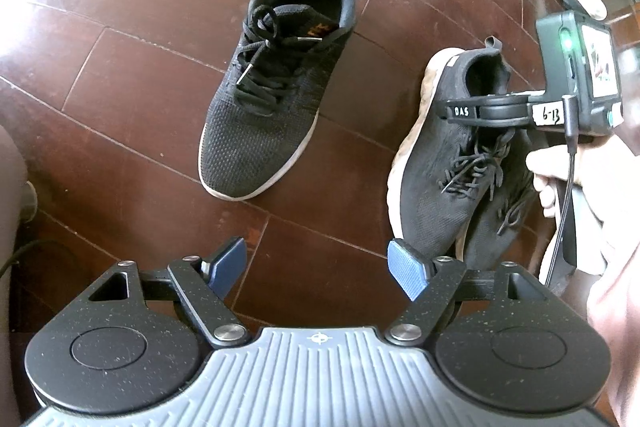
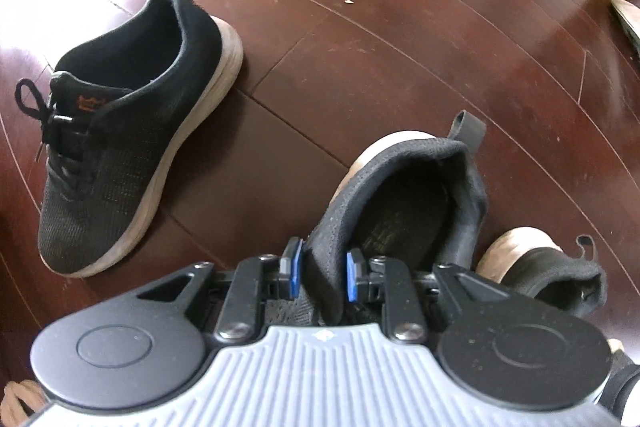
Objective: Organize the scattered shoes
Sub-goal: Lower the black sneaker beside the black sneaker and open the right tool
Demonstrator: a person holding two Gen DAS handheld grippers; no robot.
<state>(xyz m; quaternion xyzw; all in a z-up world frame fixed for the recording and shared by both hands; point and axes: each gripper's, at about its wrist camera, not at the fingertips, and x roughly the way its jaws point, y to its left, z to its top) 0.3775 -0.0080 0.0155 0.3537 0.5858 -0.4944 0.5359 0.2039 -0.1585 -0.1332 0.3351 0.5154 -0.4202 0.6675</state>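
Shoes scattered on dark red plank floor (image 1: 120, 75). Left: knit sneaker (image 1: 276, 75), black mesh, white sole, upright, alone mid-floor, long axis angled, toe toward left gripper (image 1: 316, 267), blue ribbed pads spread wide, holding nothing. Right: black pair (image 1: 448, 163) side by side, touching; right gripper (image 2: 322, 273) pinched on collar of nearer shoe (image 2: 400, 195), heel pointing away.

Home interior, dark reddish wooden plank floor (image 1: 120, 7), worn sneakers (image 1: 276, 79) scattered across it
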